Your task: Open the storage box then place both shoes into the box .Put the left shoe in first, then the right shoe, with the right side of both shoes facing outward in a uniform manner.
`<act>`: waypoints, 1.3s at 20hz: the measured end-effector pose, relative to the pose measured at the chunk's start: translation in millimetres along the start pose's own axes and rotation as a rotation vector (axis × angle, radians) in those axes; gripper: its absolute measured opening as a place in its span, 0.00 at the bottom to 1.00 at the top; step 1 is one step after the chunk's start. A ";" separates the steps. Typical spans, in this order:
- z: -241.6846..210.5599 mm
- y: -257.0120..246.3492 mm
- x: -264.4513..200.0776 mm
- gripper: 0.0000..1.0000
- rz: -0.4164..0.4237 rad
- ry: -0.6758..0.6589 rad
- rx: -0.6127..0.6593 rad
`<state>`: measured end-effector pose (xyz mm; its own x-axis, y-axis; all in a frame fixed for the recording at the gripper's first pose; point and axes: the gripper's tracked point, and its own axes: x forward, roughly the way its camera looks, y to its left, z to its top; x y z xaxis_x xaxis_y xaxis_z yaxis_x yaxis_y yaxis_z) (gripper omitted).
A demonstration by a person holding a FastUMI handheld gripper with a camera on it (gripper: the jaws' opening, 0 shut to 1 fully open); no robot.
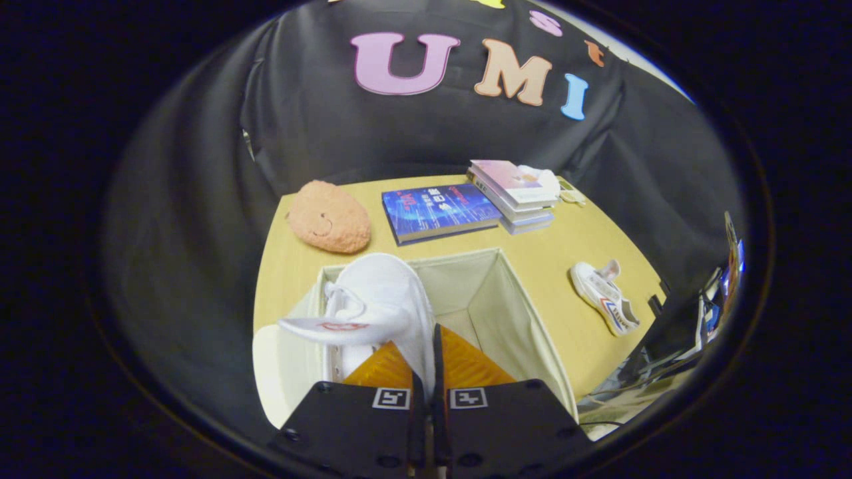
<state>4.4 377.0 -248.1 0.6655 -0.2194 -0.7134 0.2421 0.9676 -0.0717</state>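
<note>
The shoe (pixel 383 299) hangs over the open box (pixel 496 293), pinched by the gripper (pixel 426 372), whose fingers are pressed nearly together on a thin part of its upper, apparently the heel edge or side wall. Held that way it droops toe-forward with its tongue (pixel 333 326) flopped out to one side, which I judge lets it be lowered straight into the near left part of the box. It is plain white canvas with white laces and a small red mark on the tongue. The box is pale fabric, lid folded down outside its near left wall. Beyond the fingers, off to the right on the table (pixel 566 243), the second shoe (pixel 604 296) lies on its side, well apart from the box, waiting its turn. Behind the box sit a blue book (pixel 439 211), a stack of books (pixel 516 193) and an orange plush (pixel 329 216).
</note>
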 end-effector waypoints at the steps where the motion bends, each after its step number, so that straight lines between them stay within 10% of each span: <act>1: -5.4 2.0 3.6 0.07 0.002 0.010 0.004; 11: -36.6 27.7 -7.3 0.20 0.163 0.103 0.046; 17: -22.8 12.5 -24.2 1.00 0.228 0.067 0.081; 26: 31.1 -60.8 -63.2 1.00 0.253 -0.047 0.096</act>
<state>-30.4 328.1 -177.0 0.7450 0.0204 -0.6668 0.1280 0.9766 0.1728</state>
